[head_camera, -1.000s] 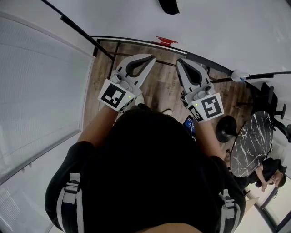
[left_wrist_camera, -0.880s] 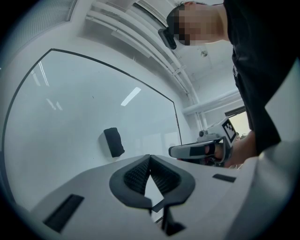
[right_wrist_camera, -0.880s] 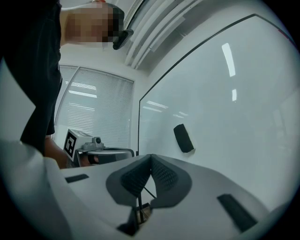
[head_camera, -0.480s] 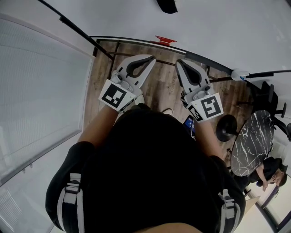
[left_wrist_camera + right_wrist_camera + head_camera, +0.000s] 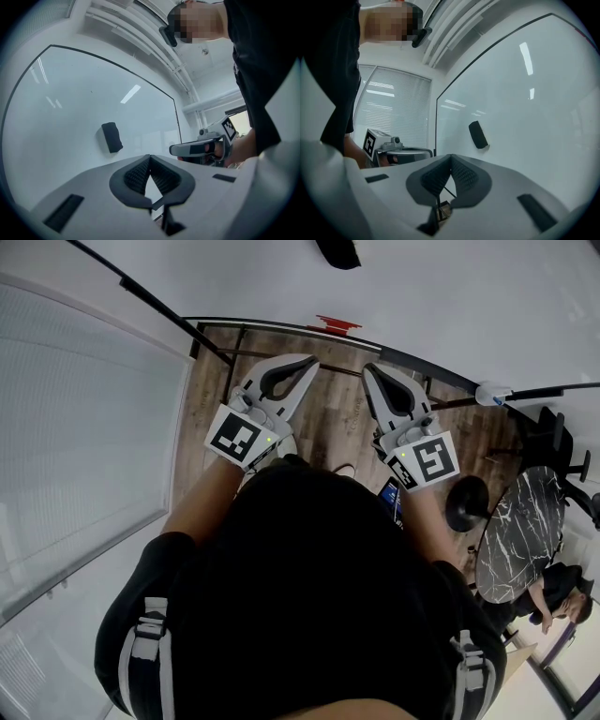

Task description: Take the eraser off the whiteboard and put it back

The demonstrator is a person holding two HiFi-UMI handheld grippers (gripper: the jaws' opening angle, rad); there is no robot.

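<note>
Where the eraser (image 5: pixel 111 137) sits: stuck flat on the whiteboard (image 5: pixel 61 103), a dark block tilted slightly, alone on the white face, with neither gripper touching it.
Whiteboard: upright with a thin dark frame, ahead of both grippers; ceiling lights reflect in it.
Left gripper (image 5: pixel 150 157): held level and aimed at the board, well apart from the eraser, which shows above and left of its tip in the left gripper view.
Left fingers (image 5: pixel 135 176): pressed together at the tips, nothing between them.
Right gripper (image 5: pixel 451 156): level, side by side with the left one and aimed at the board; the eraser shows above and a little right of its tip in the right gripper view.
Right fingers (image 5: pixel 465 176): pressed together, nothing between them.
Person (image 5: pixel 300 596): dark top, both forearms stretched forward behind the grippers.
Red item (image 5: pixel 336 324): at the board's lower edge in the head view.
Floor (image 5: pixel 333 427): wood planks under the board.
Blinds (image 5: pixel 393 112): closed, on the window to the left of the board.
Tabletop (image 5: pixel 520 540): round, dark and marbled, off to the right.
Seated person (image 5: pixel 555 601): just beside that tabletop.
</note>
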